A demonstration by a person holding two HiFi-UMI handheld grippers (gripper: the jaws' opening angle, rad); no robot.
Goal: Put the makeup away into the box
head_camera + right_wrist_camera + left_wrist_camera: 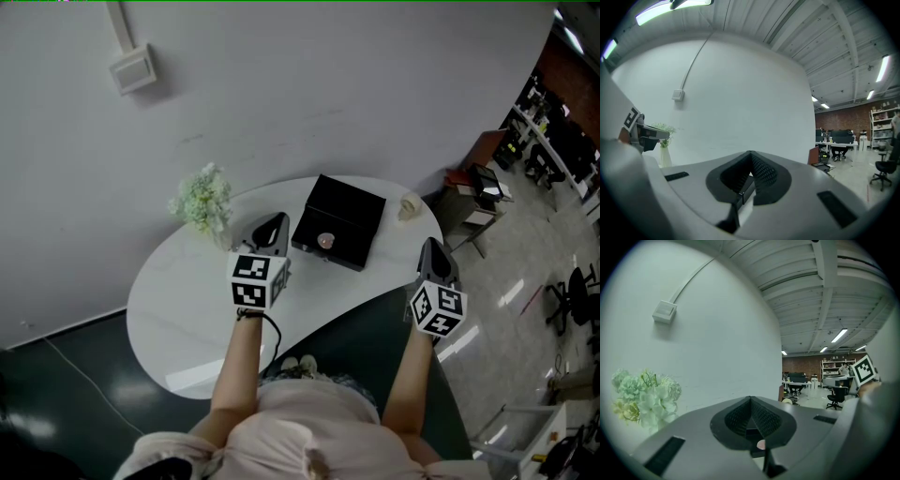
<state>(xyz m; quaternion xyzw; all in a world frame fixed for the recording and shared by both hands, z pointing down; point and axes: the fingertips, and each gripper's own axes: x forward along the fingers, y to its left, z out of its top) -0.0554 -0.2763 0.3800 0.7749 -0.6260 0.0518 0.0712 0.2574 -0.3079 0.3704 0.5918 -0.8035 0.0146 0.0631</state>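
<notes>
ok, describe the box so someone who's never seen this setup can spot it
Find the white round-edged table against the pale wall. Near its far middle, right of the white flowers, lies the black box. It is the only dark, square, flat thing there, with a small round pinkish item at its near edge.

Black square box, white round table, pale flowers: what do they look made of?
Black square box: matte, perhaps card or plastic; it gives no shine.
White round table: smooth glossy top, laminate or painted, since light glints near its edge.
Pale green flowers: possibly artificial; too small to tell.
</notes>
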